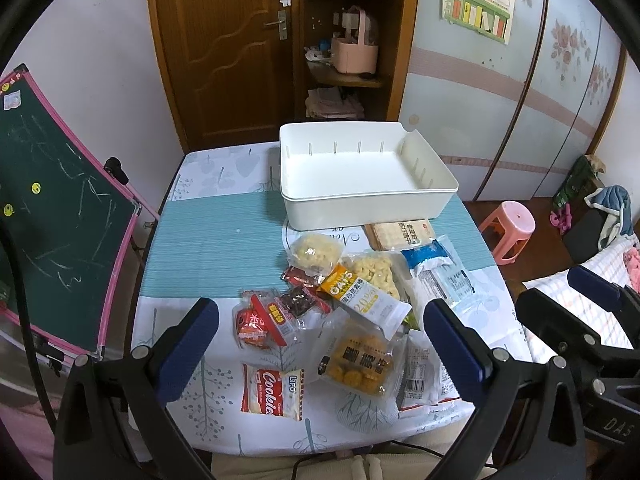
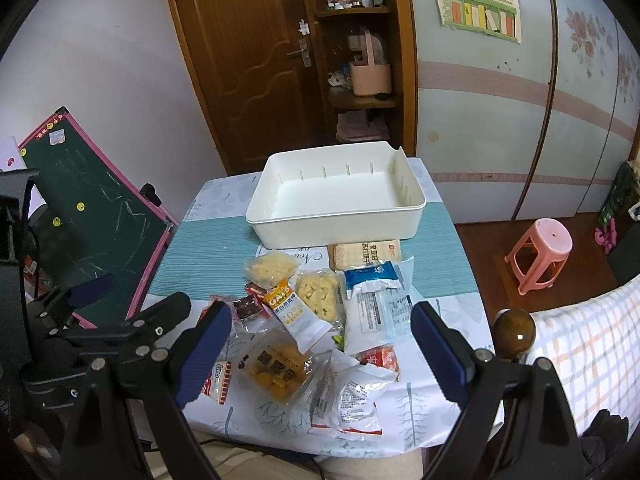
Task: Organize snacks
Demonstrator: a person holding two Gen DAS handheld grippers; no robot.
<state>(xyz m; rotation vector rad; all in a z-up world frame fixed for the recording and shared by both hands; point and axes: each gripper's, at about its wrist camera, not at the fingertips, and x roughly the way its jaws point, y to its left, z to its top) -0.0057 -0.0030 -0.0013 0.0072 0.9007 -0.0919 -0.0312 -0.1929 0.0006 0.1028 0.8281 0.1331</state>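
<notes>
So both grippers are just hanging above the near edge of the table (image 1: 208, 240), and neither one has anything in it. The left gripper (image 1: 320, 344) has its blue-padded fingers (image 1: 188, 344) spread wide, with most of the snack pile showing in the gap between them. The right gripper (image 2: 320, 344) is spread just as wide and holding nothing either; it sits off to the right of the left one, over the table's right corner.

All the snacks are loose on the tablecloth in a messy heap. Nearest the front is a red and white Cookies pack (image 1: 272, 392), lying a little apart from the rest. Next to it there's a clear bag of round yellow puffs (image 1: 356, 364), and a small red packet (image 1: 252, 326) sits just behind the cookies. An orange and white oats bar (image 1: 364, 296) lies diagonally across the middle, overlapping a clear bag of pale crunchy bits (image 1: 378, 274). A second little bag of pale bits (image 1: 314, 252) is closer to the box. On the right a blue-topped white packet (image 1: 438, 272) rests, and a tan flat pack (image 1: 400, 234) is touching the front wall of the box.

The white storage box (image 1: 296, 184) stands at the far side of the table behind the pile, with nothing inside it. A pink stool (image 1: 508, 228) is on the floor to the right, and a green chalkboard (image 1: 60, 216) leans at the left.
</notes>
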